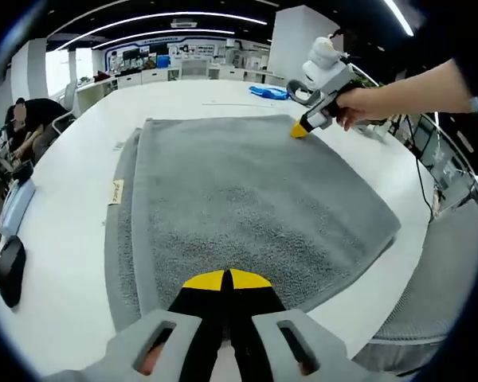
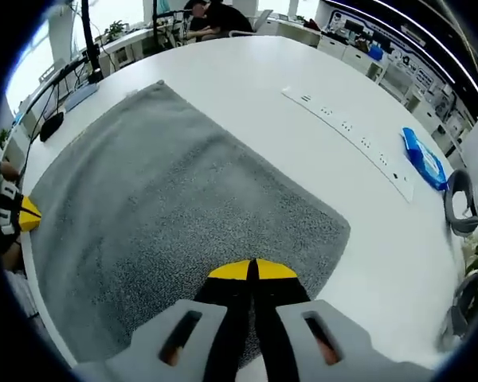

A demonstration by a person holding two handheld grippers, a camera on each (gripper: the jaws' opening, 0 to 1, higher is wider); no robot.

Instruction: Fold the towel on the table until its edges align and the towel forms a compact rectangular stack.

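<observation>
The grey towel [image 1: 239, 207] lies spread on the white tabletop [image 1: 72, 231], already doubled once, a lower layer showing along its left edge. In the left gripper view, the left tongs [image 1: 225, 280] are closed at the near hem, apparently pinching it; in the right gripper view, the right tongs [image 2: 252, 270] are likewise closed at another edge. For the next fold, both pinched points are best lifted together, carried across level, and laid flush with the opposite edge.
</observation>
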